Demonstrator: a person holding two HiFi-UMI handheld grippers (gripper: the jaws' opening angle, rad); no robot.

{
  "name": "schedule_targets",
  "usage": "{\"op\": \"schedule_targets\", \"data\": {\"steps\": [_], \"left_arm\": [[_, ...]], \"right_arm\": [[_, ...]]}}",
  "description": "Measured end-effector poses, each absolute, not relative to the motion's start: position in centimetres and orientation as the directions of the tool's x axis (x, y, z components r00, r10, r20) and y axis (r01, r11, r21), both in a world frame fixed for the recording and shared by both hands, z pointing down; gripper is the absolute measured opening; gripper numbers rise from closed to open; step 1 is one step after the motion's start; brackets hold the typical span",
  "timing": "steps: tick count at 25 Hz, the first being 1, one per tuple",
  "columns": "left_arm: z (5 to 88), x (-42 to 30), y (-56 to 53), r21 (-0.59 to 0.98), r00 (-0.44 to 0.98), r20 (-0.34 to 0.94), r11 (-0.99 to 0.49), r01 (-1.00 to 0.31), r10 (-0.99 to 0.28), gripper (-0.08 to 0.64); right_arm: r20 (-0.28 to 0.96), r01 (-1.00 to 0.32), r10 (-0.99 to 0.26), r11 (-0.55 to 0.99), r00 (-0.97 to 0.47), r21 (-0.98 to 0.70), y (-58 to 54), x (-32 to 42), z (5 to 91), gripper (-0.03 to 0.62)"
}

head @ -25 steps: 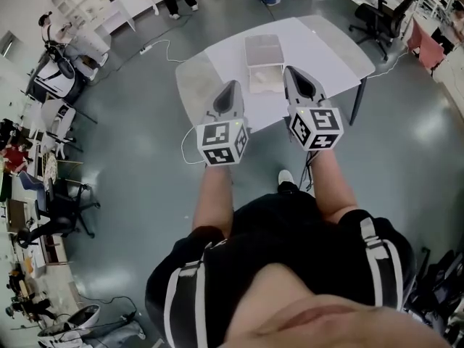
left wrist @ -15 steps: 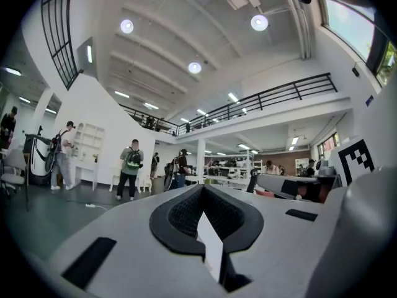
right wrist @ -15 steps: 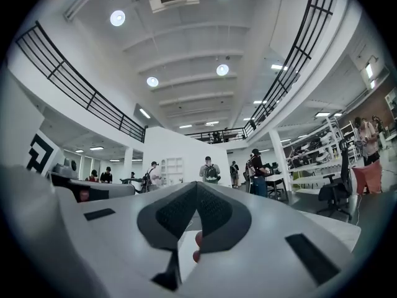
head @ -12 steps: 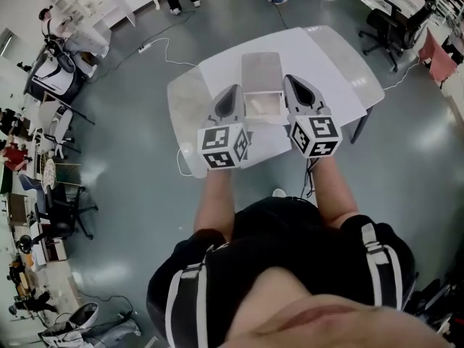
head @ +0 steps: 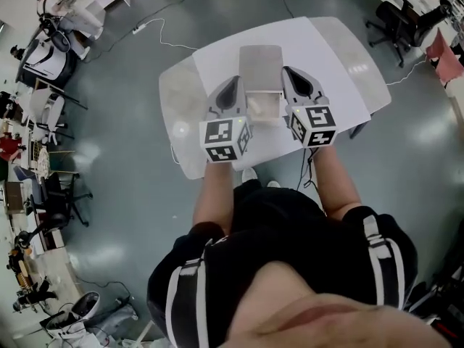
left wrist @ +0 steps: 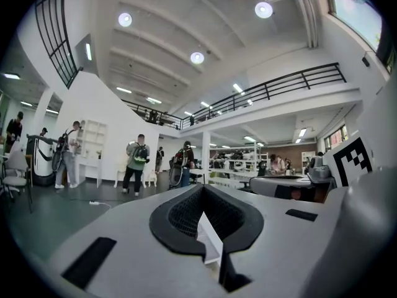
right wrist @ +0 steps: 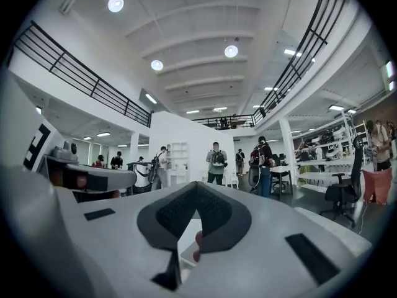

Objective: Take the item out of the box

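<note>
The left gripper point(head: 230, 87) and right gripper point(head: 292, 76) have advanced over the near edge of the tabletop point(head: 333, 56) and now flank the open box point(head: 262, 106) near that edge's middle. Both are clenched and empty. The item inside is indistinct, and extraction has not begun.

The box point(head: 259, 64) sits at the middle of the desk point(head: 341, 64), its near half open from above. The left tongs point(head: 233, 83) hem it in just to its left and the right tongs point(head: 289, 71) just to its right. Bare desktop runs out to both side edges. Open floor point(head: 130, 158) rings the desk; an office chair point(head: 402, 22) stands beyond its far right corner.
</note>
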State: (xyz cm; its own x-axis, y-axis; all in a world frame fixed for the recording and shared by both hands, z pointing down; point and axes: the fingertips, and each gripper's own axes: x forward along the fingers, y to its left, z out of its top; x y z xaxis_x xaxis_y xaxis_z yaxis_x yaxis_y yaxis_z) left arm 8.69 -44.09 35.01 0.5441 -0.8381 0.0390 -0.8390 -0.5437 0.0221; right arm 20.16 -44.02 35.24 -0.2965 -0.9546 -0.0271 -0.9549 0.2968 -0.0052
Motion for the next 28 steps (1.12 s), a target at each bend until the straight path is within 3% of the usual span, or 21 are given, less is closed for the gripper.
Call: {"op": "schedule_targets", "data": {"steps": [15, 28], "left_arm": [[38.3, 5.2, -49.7, 0.059, 0.527, 0.097, -0.524, -0.85, -0.844, 0.005], [38.8, 2.8, -50.5, 0.057, 0.469, 0.117, -0.466, -0.883, -0.875, 0.005]], "right_arm": [[0.226, -0.903, -0.903, 0.403, -0.366, 0.15, -50.4, 16.2, 42.9, 0.012], [0.438, -0.868, -0.806, 0.485, -0.398, 0.104, -52.5, 13.1, 51.8, 0.014]]}}
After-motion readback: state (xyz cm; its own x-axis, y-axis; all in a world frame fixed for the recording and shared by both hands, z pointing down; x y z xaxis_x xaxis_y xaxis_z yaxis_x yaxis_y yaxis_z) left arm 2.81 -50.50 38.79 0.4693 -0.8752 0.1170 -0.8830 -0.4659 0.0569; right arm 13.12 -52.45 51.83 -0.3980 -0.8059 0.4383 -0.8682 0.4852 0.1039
